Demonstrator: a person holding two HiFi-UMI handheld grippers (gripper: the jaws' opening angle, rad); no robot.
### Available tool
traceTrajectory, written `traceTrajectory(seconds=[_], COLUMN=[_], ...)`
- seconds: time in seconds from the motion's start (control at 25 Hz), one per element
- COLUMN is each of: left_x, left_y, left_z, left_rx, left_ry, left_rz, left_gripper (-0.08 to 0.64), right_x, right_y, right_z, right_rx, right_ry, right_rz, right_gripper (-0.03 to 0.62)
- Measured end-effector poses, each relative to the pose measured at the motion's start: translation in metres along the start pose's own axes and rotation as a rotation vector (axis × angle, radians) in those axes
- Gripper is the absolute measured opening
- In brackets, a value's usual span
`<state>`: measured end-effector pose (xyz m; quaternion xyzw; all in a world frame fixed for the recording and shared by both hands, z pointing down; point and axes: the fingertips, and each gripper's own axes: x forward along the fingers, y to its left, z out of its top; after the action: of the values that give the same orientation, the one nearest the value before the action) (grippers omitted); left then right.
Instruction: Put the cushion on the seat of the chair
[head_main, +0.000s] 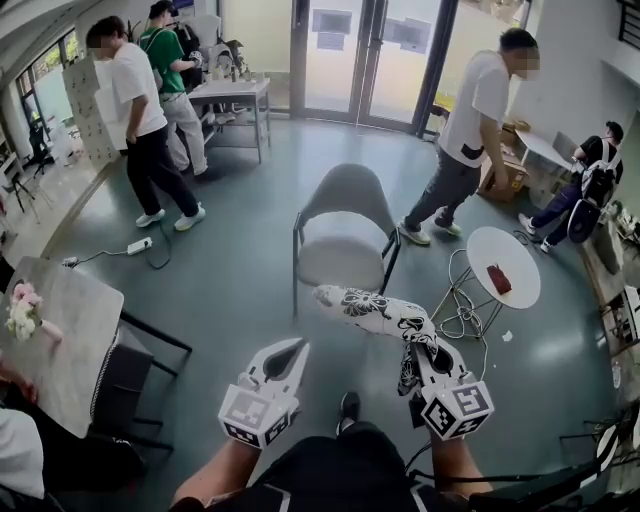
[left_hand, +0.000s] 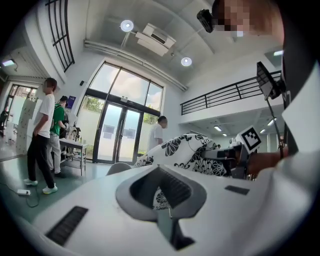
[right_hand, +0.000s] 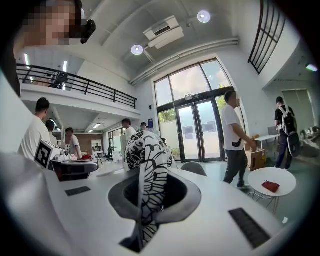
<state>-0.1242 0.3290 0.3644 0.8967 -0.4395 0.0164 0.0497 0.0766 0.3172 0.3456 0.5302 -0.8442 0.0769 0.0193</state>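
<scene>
The cushion (head_main: 375, 312), white with a black flower print, hangs in the air just in front of the chair. My right gripper (head_main: 418, 346) is shut on its near right corner, and a fold of the fabric runs down between the jaws (right_hand: 145, 200). The grey padded chair (head_main: 345, 235) stands on the floor beyond, its seat bare. To the left of the cushion, my left gripper (head_main: 298, 348) is shut with nothing in it, a little apart from the cushion's left end. The left gripper view shows the cushion (left_hand: 190, 152) stretching to the right towards the other gripper.
A round white table (head_main: 510, 245) with a small red thing (head_main: 498, 279) stands right of the chair, with cables (head_main: 462, 315) under it. A marble table (head_main: 60, 330) with flowers and a dark chair (head_main: 120, 385) are on the left. Several people stand further back. A power strip (head_main: 139, 245) lies on the floor.
</scene>
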Motion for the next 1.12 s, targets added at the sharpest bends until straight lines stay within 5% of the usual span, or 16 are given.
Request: traceTrajectory(seconds=[1.12], left_x=[0.22], left_y=[0.072], left_z=[0.032], left_rx=[0.021], left_ry=[0.043], left_rz=[0.066], left_gripper=[0.009], right_x=[0.174], right_y=[-0.144], right_z=[0.046], right_rx=[-0.001], right_ry=[-0.001], right_rz=[0.134], right_gripper=[0.018])
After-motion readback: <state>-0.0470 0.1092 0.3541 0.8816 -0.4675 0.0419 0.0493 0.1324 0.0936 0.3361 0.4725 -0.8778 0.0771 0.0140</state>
